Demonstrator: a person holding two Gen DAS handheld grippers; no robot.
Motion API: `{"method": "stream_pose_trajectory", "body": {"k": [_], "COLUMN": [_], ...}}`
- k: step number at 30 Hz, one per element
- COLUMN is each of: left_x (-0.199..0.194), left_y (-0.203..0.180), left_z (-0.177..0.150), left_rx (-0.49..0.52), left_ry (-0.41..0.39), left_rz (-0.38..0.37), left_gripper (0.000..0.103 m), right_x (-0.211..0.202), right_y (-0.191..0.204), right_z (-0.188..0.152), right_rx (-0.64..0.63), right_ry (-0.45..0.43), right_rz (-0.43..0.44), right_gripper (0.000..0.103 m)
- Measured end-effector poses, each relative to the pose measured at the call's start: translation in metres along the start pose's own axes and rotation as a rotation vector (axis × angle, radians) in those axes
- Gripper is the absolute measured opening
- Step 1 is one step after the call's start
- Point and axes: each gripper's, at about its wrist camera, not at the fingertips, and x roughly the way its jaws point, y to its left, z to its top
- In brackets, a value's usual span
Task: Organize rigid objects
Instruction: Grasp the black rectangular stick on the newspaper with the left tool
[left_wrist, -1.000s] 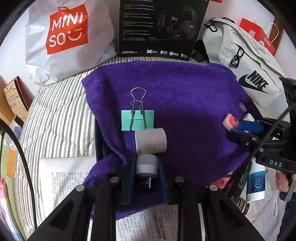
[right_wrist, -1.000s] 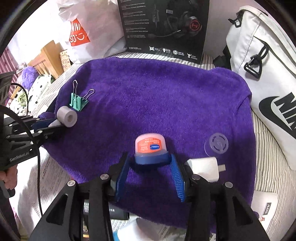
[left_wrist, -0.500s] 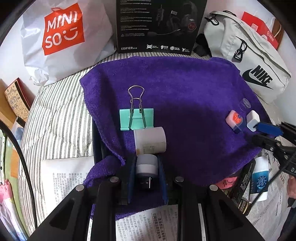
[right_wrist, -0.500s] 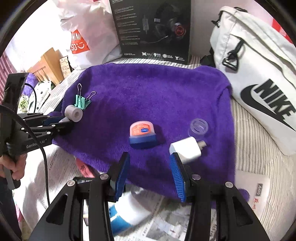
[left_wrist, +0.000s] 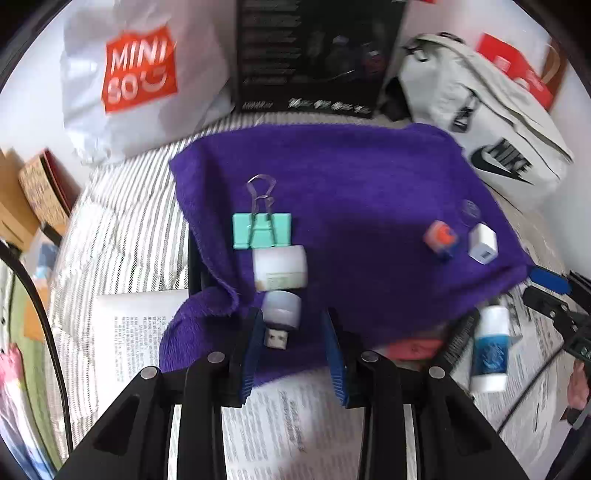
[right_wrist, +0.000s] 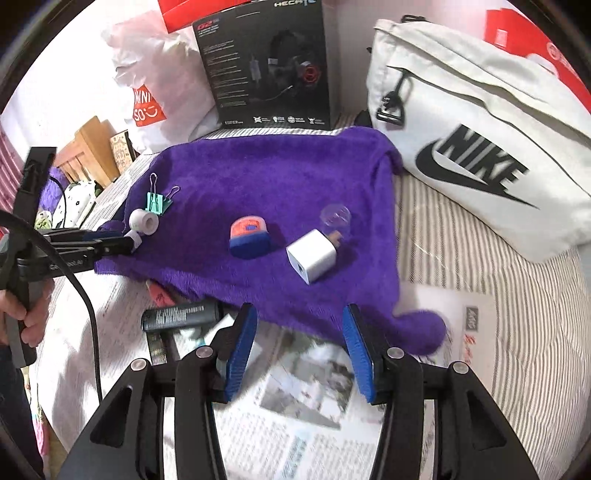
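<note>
Purple towel (right_wrist: 258, 177) covers the middle of the striped bed, and since a second ago both grippers have let go and backed off it. The left gripper (left_wrist: 291, 343), whose jaws have just been opening, now stands slack around the small USB plug-in light (left_wrist: 281, 314), its pads clear of it; that light lies at the towel's near left edge, touching the white tape roll (left_wrist: 280, 267), with the teal binder clip (left_wrist: 262, 230) just beyond. The right gripper (right_wrist: 299, 347) hangs open and empty over newspaper (right_wrist: 303, 417), well short of the blue-and-orange balm tub (right_wrist: 249, 238) it held earlier. Beside the tub lie a white charger (right_wrist: 312, 258) and a clear cap (right_wrist: 335, 218). The towel's centre is bare. A headset box (right_wrist: 266, 66) and a Nike bag (right_wrist: 476, 140) line the far edge.
</note>
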Motion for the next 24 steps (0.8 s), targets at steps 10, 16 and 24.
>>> {"method": "stream_pose_trajectory", "body": {"k": [10,16,24], "left_x": [-0.035,-0.019,-0.005], "left_y": [-0.07,-0.099,-0.113], "left_z": [-0.045,-0.056,-0.053], "left_rx": [0.194,0.315,0.385], "left_ry": [-0.115,-0.109,-0.089], "left_rz": [-0.089,-0.091,-0.11], "left_gripper": [0.047,0.047,0.047], "right_x": [-0.023,-0.029,-0.029], "right_y": [-0.006,-0.009,-0.011], "right_z": [-0.047,-0.072,-0.085], "right_rx": [0.058,0.105,0.116], "right_ry": [-0.024,-0.02,-0.005], "right_rz": [0.005,0.028,0.034], "right_gripper": [0.049,0.049,0.05]}}
